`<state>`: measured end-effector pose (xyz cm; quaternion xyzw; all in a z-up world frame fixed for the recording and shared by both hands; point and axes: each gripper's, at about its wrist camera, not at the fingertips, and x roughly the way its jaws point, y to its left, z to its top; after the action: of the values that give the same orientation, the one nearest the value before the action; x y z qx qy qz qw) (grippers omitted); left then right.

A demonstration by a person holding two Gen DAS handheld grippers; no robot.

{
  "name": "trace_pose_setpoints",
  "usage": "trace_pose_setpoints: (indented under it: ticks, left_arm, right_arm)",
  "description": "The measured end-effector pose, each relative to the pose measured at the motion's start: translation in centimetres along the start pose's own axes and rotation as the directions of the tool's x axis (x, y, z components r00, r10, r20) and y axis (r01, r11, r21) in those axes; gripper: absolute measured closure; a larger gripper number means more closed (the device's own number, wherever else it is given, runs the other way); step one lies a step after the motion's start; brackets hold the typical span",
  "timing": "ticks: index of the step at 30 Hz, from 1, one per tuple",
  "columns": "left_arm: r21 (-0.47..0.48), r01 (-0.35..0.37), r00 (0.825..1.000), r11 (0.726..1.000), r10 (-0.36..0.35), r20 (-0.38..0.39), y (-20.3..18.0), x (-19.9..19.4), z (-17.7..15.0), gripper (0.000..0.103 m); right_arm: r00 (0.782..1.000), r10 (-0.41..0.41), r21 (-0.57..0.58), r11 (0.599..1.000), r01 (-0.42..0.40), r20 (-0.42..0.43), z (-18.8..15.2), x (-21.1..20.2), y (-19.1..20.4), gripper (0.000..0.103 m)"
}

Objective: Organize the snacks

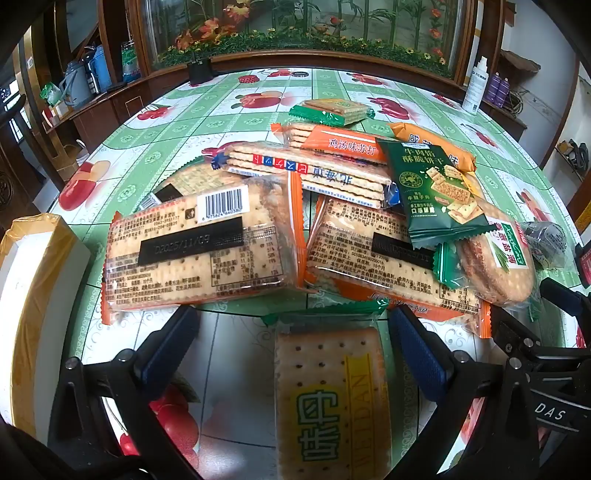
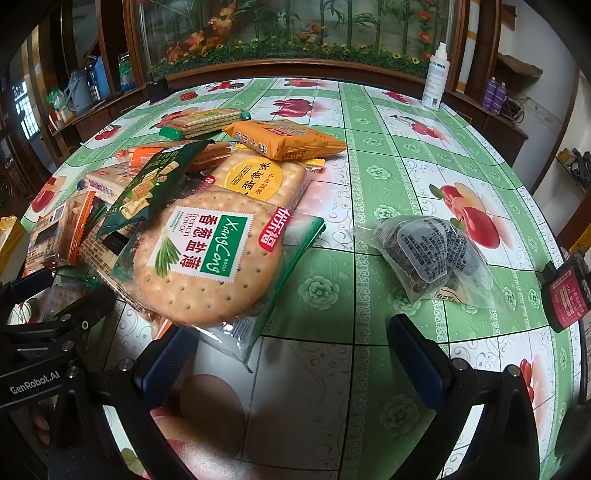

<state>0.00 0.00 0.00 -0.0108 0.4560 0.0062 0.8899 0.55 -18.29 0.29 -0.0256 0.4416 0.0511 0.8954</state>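
A heap of cracker packs lies on the green fruit-print table [image 1: 229, 103]. In the left wrist view my left gripper [image 1: 291, 332] is open; a green-edged cracker pack with a yellow label [image 1: 328, 398] lies between its fingers, apart from both. An orange pack with a barcode [image 1: 199, 251] lies just beyond. In the right wrist view my right gripper [image 2: 291, 347] is open and empty. A round "XiangCong" cracker pack [image 2: 210, 258] lies beside its left finger [image 2: 166, 362]. A clear bag of dark snacks [image 2: 432, 254] lies ahead to the right.
A yellow-taped white box [image 1: 33, 295] stands at the table's left edge. A red and black pack [image 2: 565, 295] lies at the right edge. A white spray bottle [image 2: 436, 77] stands at the far side. Wooden shelves and a painted glass screen [image 1: 295, 26] ring the table.
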Motion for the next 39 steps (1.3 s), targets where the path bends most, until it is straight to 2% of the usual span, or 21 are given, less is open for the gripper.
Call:
trace_pose_setpoints:
  ticks: [11, 15, 19, 22, 24, 28, 39]
  left_arm:
    - [0.018, 0.014, 1.000, 1.000, -0.014, -0.010, 0.0, -0.1, -0.1, 0.000]
    - [0.022, 0.000, 1.000, 1.000, 0.000, 0.007, 0.2, -1.6, -0.8, 0.000]
    - [0.026, 0.011, 0.997, 1.000, -0.012, 0.072, 1.8, -4.9, -1.1, 0.000]
    - [0.019, 0.011, 0.996, 1.000, -0.012, 0.093, 3.2, -6.5, -0.9, 0.000]
    - [-0.009, 0.031, 0.996, 0.999, -0.030, 0.080, 4.0, -7.0, -0.8, 0.000]
    - [-0.054, 0.099, 0.994, 0.994, -0.096, 0.056, 4.8, -7.6, -1.4, 0.000]
    - [-0.016, 0.076, 0.996, 0.997, -0.075, 0.044, 2.7, -7.2, -2.6, 0.000]
  right_arm:
    - [1.000, 0.000, 0.005, 1.000, 0.000, -0.003, -0.3, -0.3, -0.2, 0.001]
    - [1.000, -0.007, 0.014, 1.000, 0.007, 0.004, -0.9, -1.4, -0.8, 0.001]
    - [0.998, 0.053, 0.065, 0.996, -0.055, 0.029, -1.7, -3.7, -2.4, 0.001]
    - [0.994, 0.093, 0.094, 0.991, -0.099, 0.064, -1.1, -5.0, -2.4, 0.000]
    - [0.988, 0.130, 0.102, 0.985, -0.137, 0.079, -0.9, -5.8, -2.3, 0.000]
    - [0.985, 0.142, 0.077, 0.986, -0.150, 0.097, -0.5, -6.3, -1.5, 0.001]
    - [0.985, 0.133, 0.065, 0.988, -0.140, 0.109, -0.9, -6.9, -1.4, 0.001]
